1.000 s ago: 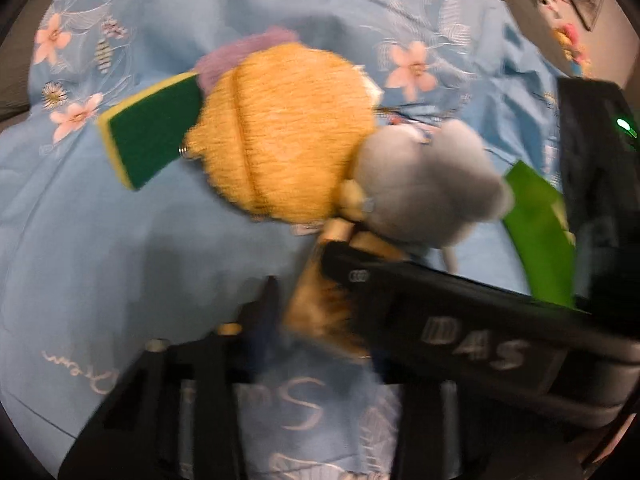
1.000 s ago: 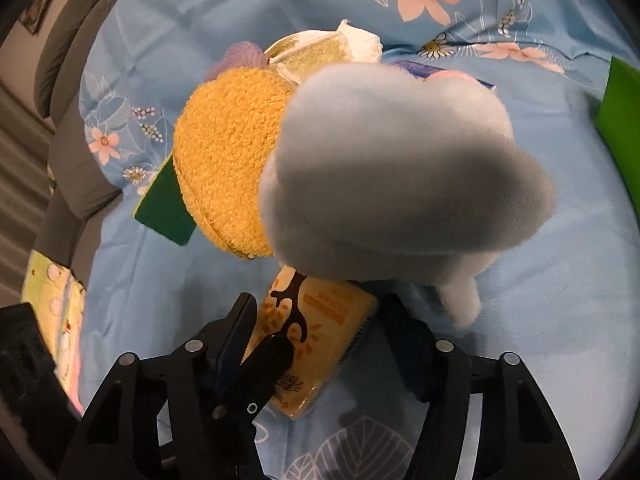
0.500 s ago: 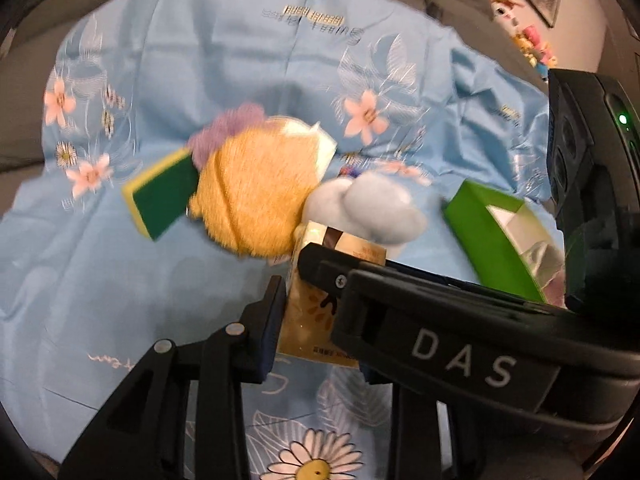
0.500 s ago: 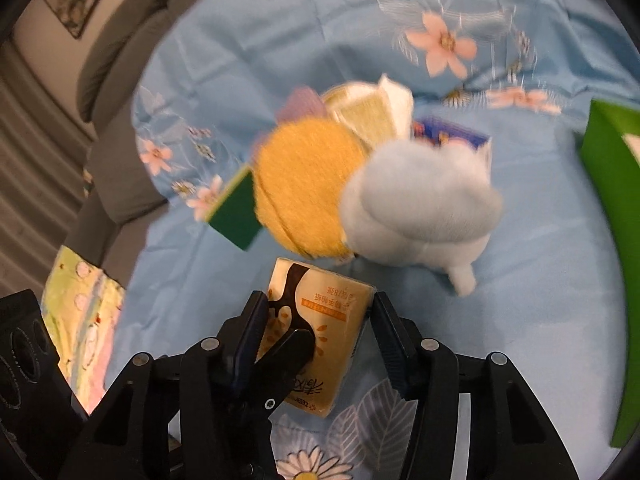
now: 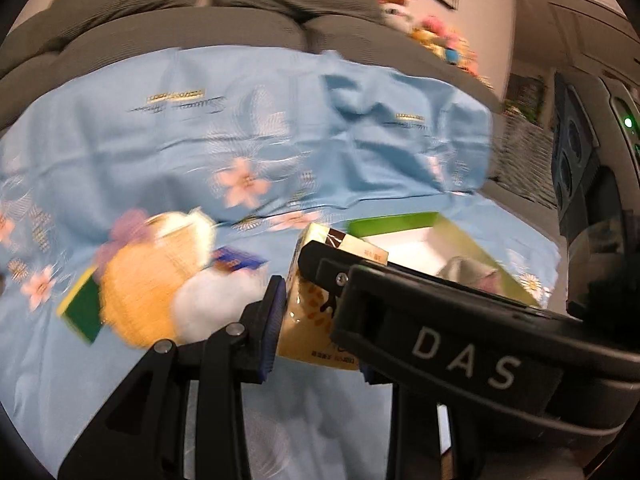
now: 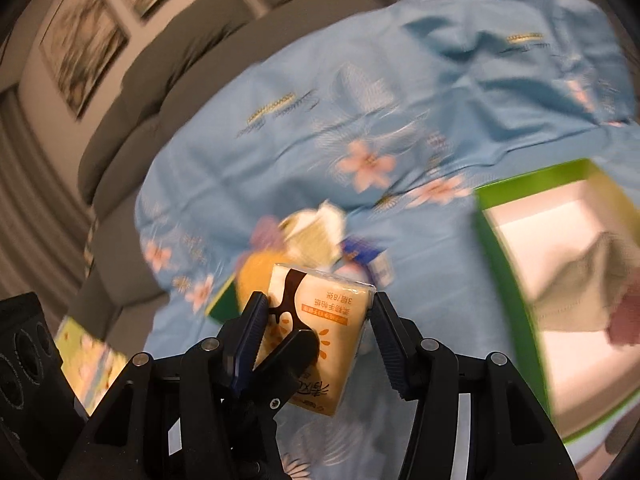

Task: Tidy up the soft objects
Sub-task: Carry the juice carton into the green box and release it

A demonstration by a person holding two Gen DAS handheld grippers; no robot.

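Observation:
A yellow tissue pack (image 5: 308, 320) (image 6: 320, 320) hangs above the blue floral cloth (image 5: 280, 128), held by both grippers at once. My left gripper (image 5: 316, 320) is shut across its thin side, and one of its fingers (image 6: 292, 348) crosses the pack's face in the right wrist view. My right gripper (image 6: 318, 312) is shut on the pack's wide sides, its finger (image 5: 400, 312) lying across the left wrist view. Behind and left lies the pile: a yellow fuzzy pad (image 5: 140, 292), a pale plush (image 5: 216, 304) and a green sponge (image 5: 80, 312).
A green box (image 5: 400, 224) (image 6: 504, 260) with a white inside stands to the right, with a grey cloth (image 6: 580, 292) and something pink (image 6: 624, 320) in it. A small blue pack (image 5: 236, 260) lies in the pile. Grey sofa cushions (image 5: 240, 12) rise behind the cloth.
Both grippers have risen and drawn back from the pile with the tissue pack between them. The pile has shrunk to the left, and the green box and sofa back have come into view.

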